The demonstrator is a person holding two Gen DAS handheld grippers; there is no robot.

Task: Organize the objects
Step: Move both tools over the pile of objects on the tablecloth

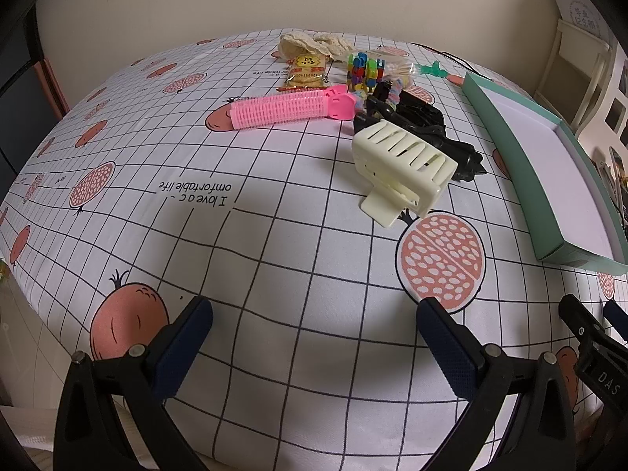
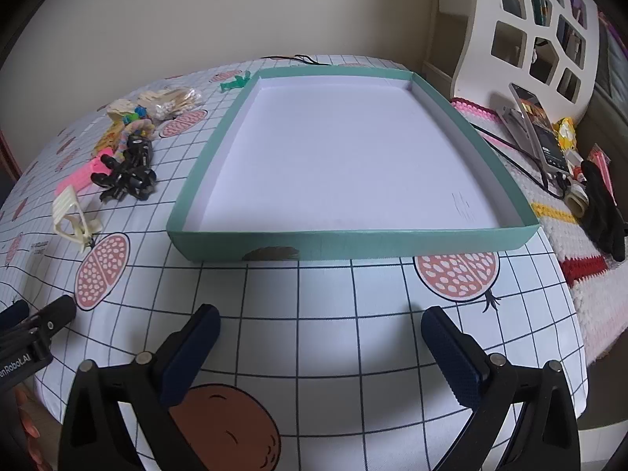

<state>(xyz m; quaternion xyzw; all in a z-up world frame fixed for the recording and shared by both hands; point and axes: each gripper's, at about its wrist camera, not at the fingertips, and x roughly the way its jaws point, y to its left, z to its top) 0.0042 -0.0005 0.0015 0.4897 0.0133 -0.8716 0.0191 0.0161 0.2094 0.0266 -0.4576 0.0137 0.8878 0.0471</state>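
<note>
I see soft, even indoor light in both wrist views, bright enough to read colours, with no harsh glare. Broad blurry shadows fall on the tablecloth (image 1: 274,235) just ahead of each gripper's fingers. The green tray (image 2: 353,241) casts a faint shadow along its near wall. Fisheye distortion bends the grid lines hard toward the dark, vignetted corners. The centre is sharp; the edges soften.

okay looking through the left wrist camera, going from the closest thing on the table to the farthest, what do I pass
Cream hair claw clip → black hair clips → pink hair roller → yellow snack packet → cream knitted fabric at the far edge. The colourful clip bundle overlaps others, so it is left out.
</note>
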